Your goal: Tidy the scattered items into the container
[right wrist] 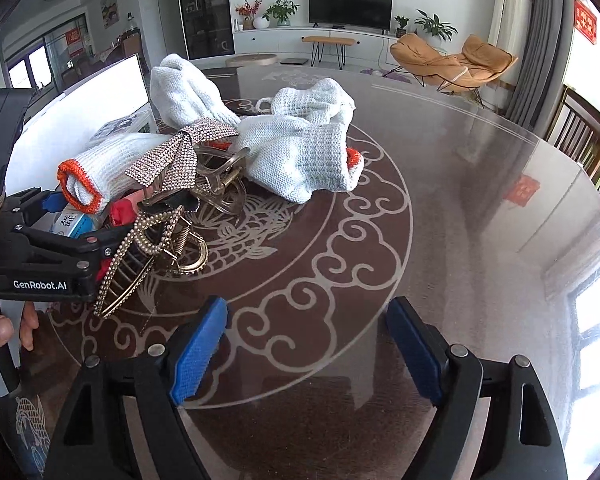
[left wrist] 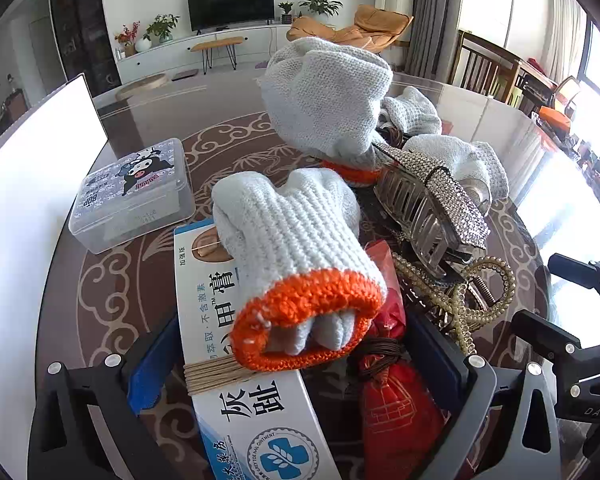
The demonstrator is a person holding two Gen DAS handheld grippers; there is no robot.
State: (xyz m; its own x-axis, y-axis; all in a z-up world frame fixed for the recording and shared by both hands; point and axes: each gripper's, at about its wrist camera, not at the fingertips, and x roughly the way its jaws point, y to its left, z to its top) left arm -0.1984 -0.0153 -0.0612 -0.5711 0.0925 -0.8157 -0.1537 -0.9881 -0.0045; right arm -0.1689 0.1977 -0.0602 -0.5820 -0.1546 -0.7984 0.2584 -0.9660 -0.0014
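Items are catalogued by place relative to the white knitted glove with an orange cuff point(left wrist: 300, 256), which lies on top of the heap on the round glass-topped table with a pale scroll pattern point(right wrist: 440, 200).

Beneath the glove: a white and blue ointment carton bound with tan thread point(left wrist: 256, 408) and a red cloth pouch tied with brown cord point(left wrist: 396, 408).

To its right: a clear hair claw faced with rhinestones point(left wrist: 436, 204) and a pearl-studded gold hair claw point(left wrist: 460, 300).

Behind it: further white knitted gloves point(left wrist: 324, 96), bunched.

To its left, apart from the heap: a clear plastic lidded box with a cartoon print point(left wrist: 132, 196).

The left gripper point(left wrist: 296, 364) is spread wide, with the carton and pouch between its blue pads; no contact can be confirmed.

The right gripper point(right wrist: 308, 344) is spread wide over bare table, nothing held.
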